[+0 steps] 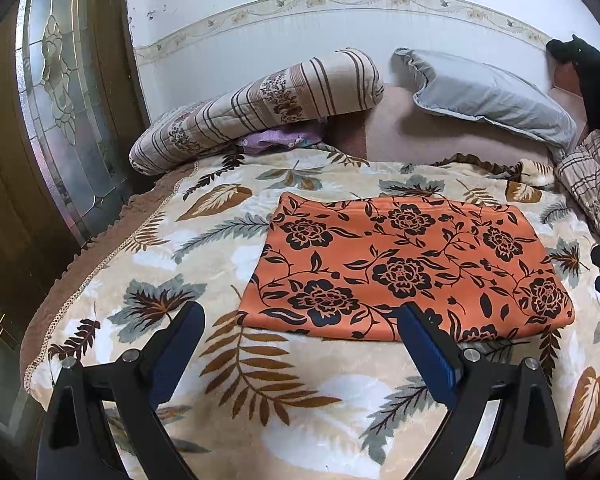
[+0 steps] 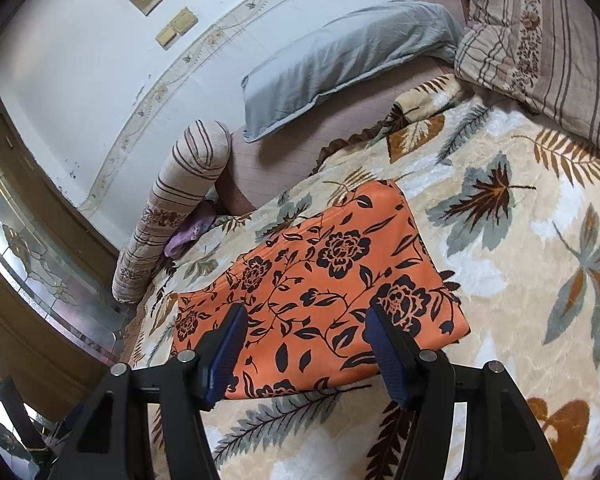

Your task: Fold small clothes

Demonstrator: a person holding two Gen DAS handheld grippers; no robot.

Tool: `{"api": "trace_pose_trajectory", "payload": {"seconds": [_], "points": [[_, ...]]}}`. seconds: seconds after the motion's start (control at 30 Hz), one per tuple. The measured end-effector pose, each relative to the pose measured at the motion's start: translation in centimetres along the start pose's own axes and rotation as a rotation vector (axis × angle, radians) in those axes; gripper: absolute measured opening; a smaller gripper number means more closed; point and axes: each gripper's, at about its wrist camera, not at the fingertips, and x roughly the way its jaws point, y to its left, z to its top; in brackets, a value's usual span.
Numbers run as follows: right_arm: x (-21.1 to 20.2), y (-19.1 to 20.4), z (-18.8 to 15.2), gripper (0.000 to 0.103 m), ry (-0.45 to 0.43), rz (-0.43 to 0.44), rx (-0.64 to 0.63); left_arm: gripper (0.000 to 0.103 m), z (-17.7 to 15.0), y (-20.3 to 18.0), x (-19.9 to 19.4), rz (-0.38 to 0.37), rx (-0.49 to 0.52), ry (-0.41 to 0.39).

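Both tongs, left [image 1: 300,320] and right [image 2: 306,320], gape wide above the folded orange cloth [image 1: 408,268].

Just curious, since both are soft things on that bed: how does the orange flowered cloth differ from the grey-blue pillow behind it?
The orange floral cloth is bright, printed with dark flowers; the grey-blue pillow is plain. The cloth lies flat as a neat rectangle on the leaf-patterned blanket; the pillow is puffy and leans against the wall. The cloth sits right before both open grippers; the pillow lies far beyond them. Both are fabric, untouched.
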Motion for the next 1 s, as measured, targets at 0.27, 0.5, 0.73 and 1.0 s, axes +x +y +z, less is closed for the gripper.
{"api": "trace_pose_trajectory", "payload": {"seconds": [0.27,0.5,0.73,1.0], "points": [[0.6,-0.4,0.1,0.065,0.008,-0.010,0.005,0.097,0.1,0.0,0.6,0.001,-0.004,0.010],[1.2,-0.8,0.1,0.065,0.020,-0.021,0.015,0.097,0.4,0.3,1.2,0.008,-0.013,0.017],[1.3,-0.8,0.2,0.065,0.022,-0.018,0.015,0.097,0.3,0.3,1.3,0.013,-0.016,0.019],[1.3,-0.6,0.2,0.065,0.024,-0.012,0.010,0.097,0.4,0.2,1.4,0.015,-0.016,0.018]]}}
